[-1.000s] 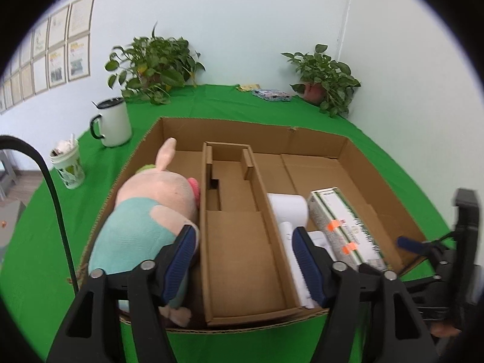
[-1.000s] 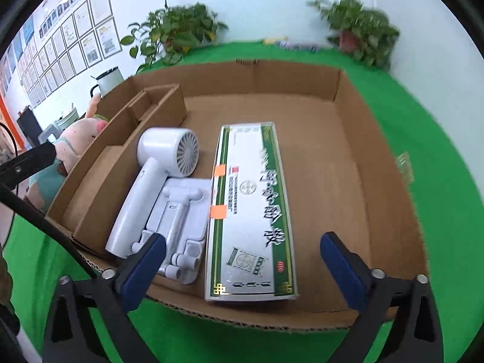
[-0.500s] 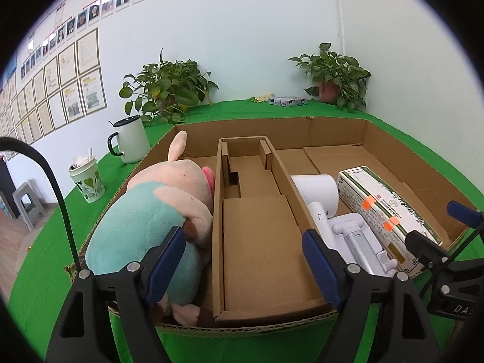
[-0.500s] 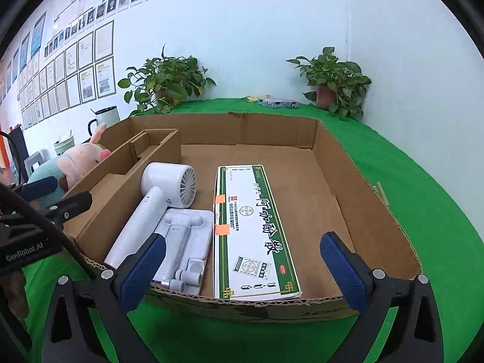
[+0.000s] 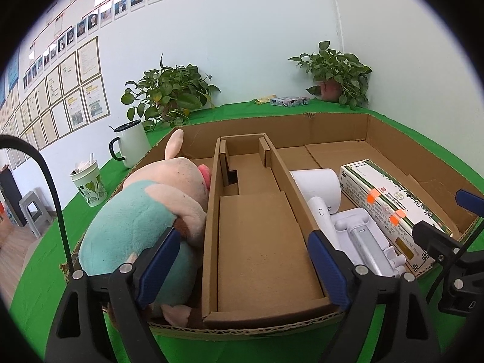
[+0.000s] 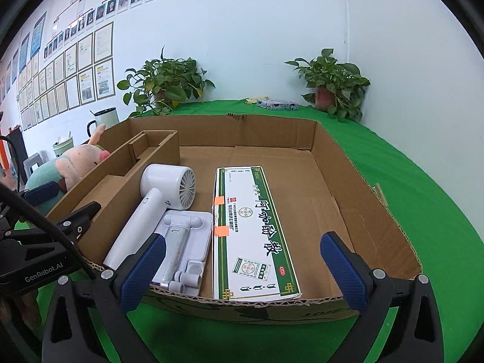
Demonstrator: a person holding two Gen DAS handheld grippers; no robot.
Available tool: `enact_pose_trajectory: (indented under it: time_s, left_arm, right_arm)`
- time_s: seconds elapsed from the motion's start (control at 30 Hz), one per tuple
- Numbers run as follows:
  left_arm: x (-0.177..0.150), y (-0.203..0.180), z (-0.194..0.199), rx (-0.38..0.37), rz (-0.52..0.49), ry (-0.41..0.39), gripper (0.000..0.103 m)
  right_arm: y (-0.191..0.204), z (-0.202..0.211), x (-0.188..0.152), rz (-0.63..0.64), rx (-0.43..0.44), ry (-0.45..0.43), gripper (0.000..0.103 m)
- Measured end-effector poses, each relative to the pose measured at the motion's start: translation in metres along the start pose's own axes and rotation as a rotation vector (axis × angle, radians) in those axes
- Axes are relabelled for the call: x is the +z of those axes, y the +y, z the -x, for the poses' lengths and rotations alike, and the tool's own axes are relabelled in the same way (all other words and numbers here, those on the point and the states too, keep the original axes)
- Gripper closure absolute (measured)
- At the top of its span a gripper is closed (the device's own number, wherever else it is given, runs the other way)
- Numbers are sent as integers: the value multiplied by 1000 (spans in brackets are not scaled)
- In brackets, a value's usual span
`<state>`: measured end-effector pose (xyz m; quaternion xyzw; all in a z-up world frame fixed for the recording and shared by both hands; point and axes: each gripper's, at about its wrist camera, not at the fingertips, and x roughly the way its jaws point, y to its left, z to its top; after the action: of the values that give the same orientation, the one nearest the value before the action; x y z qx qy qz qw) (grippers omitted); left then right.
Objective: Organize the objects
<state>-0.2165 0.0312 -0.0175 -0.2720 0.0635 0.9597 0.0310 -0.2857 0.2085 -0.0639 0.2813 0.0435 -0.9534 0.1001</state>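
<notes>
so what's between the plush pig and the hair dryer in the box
The narrow cardboard divider compartment, with nothing in it, separates the plush pig from the hair dryer; clearest in the left wrist view.

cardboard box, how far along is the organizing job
Done: the pink and teal plush pig lies in the left section of the brown cardboard box; the white hair dryer, white folding stand and green-and-white medicine carton lie in the right section. In hand: nothing; the left claw is opening with nothing between its jaws, and the right claw is open. Left: the middle insert holds nothing.
</notes>
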Motion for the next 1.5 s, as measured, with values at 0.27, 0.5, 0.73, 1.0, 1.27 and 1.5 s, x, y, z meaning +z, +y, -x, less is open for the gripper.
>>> enact_pose_trajectory:
  time_s: [0.27,0.5,0.73,1.0,1.27,1.5]
  left_arm:
    - [0,-1,-1,2,-3,2,15]
    - [0,-1,-1,1,-3,2,15]
    - [0,-1,-1,2,-3,3,15]
    - [0,-1,-1,1,-3,4,14]
    - [0,-1,-1,2,-3,4,14]
    - [0,-1,-1,2,-3,4,14]
  right_arm:
    - [0,0,0,0,0,0,0]
    - [0,0,0,-1,0,0,0]
    - [0,0,0,-1,0,0,0]
    - [0,0,0,0,0,0,0]
    - [0,0,0,-1,0,0,0]
    - [1,0,0,-1,0,-1,0]
